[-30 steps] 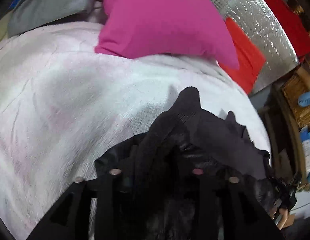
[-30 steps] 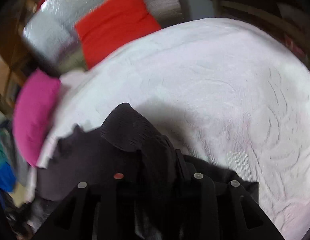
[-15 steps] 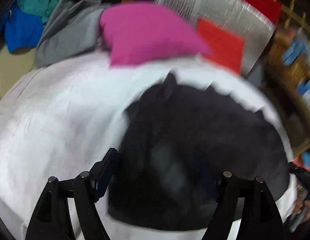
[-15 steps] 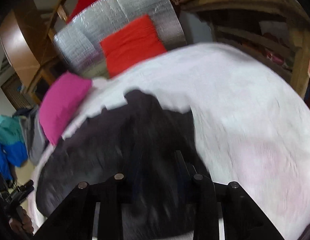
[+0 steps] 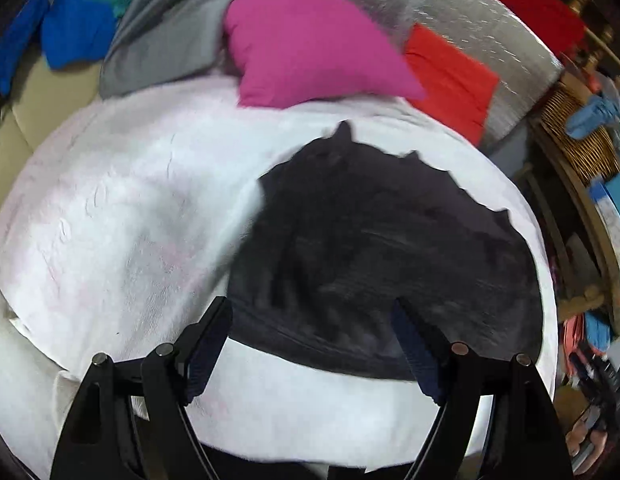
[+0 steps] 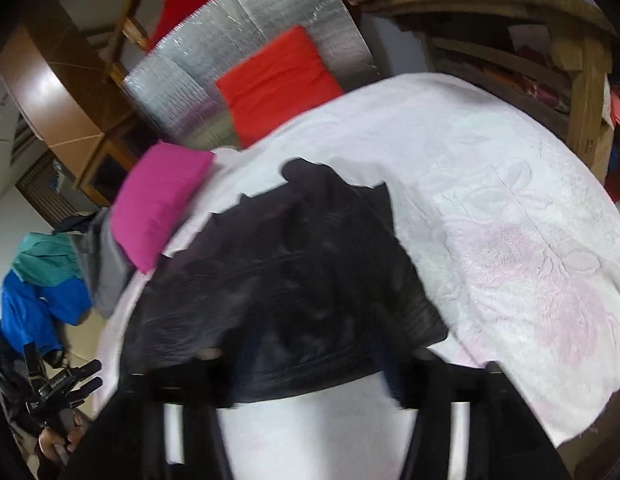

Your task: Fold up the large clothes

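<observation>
Garment (image 5: 381, 264) of dark, near-black cloth lies spread flat on the white bedspread (image 5: 130, 220), and everything else can be placed from it. Its near hem runs just beyond the tips of the left gripper (image 5: 310, 344), whose fingers (image 5: 208, 340) stand spread wide with nothing between them; the hem crosses the gap between them, but whether the tips touch the cloth cannot be told. The garment's far edge is jagged, with a small peak pointing toward the pink pillow (image 5: 310, 44), which rests past it at the head of the bed. Beside the pillow, to the garment's far right, a red cushion (image 5: 449, 76) leans against a silver quilted panel (image 5: 469, 12). Grey cloth (image 5: 162, 36) and blue clothing (image 5: 70, 28) are heaped beyond the garment's far left.

In the right wrist view the garment (image 6: 294, 280) again lies just ahead of the right gripper (image 6: 310, 392), its near hem reaching between the blurred fingers (image 6: 425, 380), which stand apart and hold nothing. Bedspread (image 6: 509, 220) with a faint pink floral pattern stretches to the garment's right. The pink pillow (image 6: 162, 208) sits off its far left corner, the red cushion (image 6: 274, 80) beyond its far edge.
</observation>
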